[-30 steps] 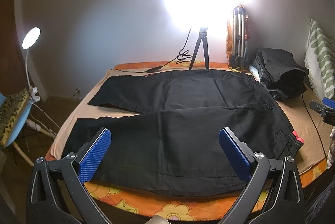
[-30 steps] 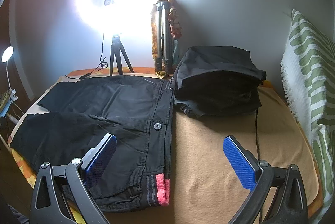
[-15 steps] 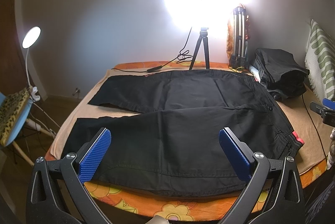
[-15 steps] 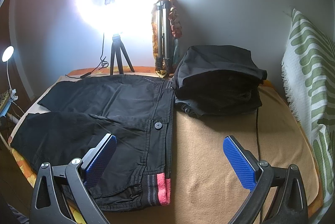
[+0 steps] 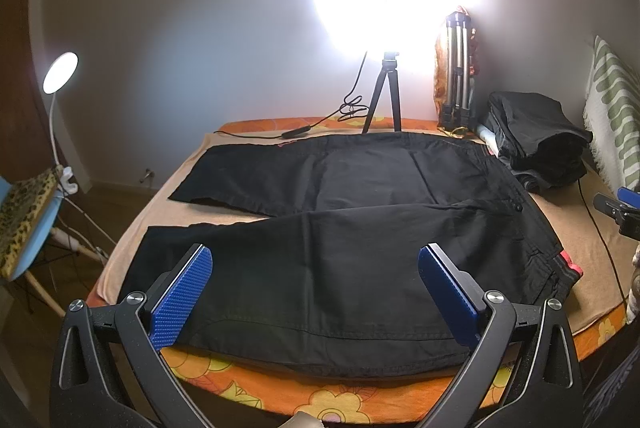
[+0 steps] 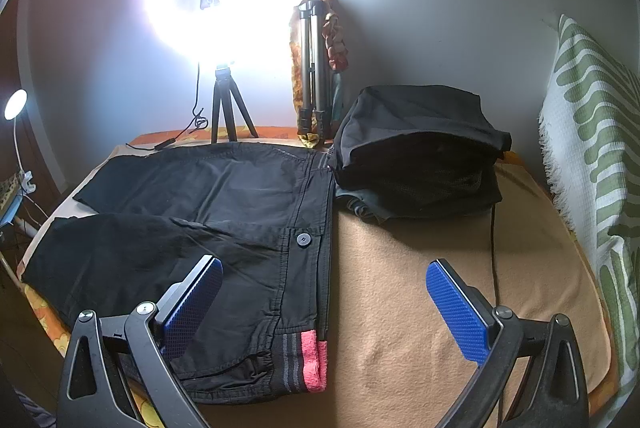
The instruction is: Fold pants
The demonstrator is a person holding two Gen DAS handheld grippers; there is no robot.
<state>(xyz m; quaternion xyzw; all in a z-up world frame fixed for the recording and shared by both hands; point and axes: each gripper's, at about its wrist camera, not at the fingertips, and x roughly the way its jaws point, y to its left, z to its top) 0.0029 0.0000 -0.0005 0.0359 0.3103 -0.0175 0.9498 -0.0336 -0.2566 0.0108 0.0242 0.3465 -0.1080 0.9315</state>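
Bed: tan blanket over orange floral sheet, fills the ground beyond both sets of jaws.
Pants: black, spread flat on bed, legs apart; near leg runs across betw. and past left jaws, far leg beyond it. Waistband w/ pink patch lies betw. right jaws, nearer their left one; button further ahead.
Folded dark clothes, stack: on bed, ahead of right jaws, touching pants' far waist corner.
Striped green/white cloth: upright, off to right of right jaws.
Ring light on tripod: far ahead, by wall.
Folded tripod: leaning on wall beside stack.
Desk lamp: far left.
Left gripper: jaws wide apart, nothing held.
Right gripper: jaws wide apart, nothing held.
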